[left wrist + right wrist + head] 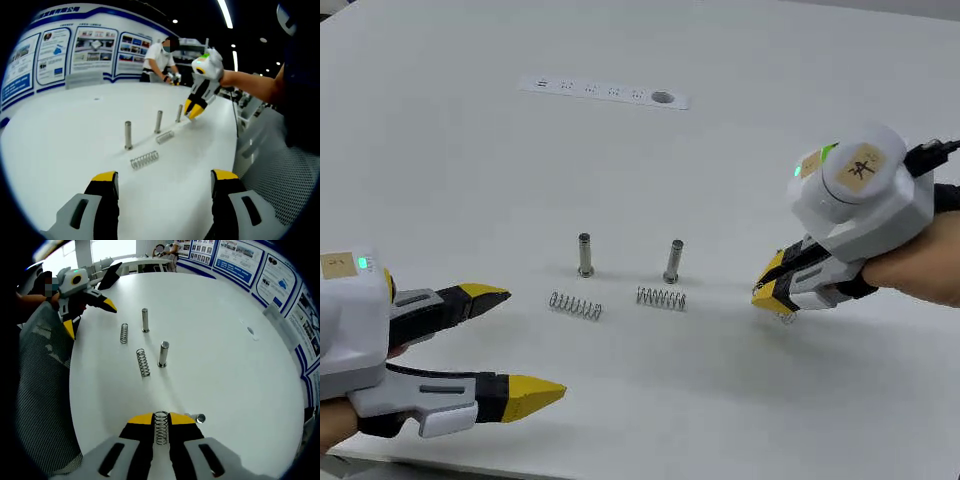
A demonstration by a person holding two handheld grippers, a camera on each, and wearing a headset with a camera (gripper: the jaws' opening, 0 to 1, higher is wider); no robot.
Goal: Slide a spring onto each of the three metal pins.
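Two metal pins stand upright mid-table, the left pin and the middle pin. In front of each lies a loose spring, one on the left and one on the right. My right gripper is shut on a third spring, held lengthwise between its yellow tips just above the table. The third pin stands right beside those tips, on their right in the right gripper view. My left gripper hovers open near the table's front left, a short way from the left spring.
A white power strip lies flat at the far side of the table. In the left gripper view a person stands at another table in the background. The front table edge runs just below my left gripper.
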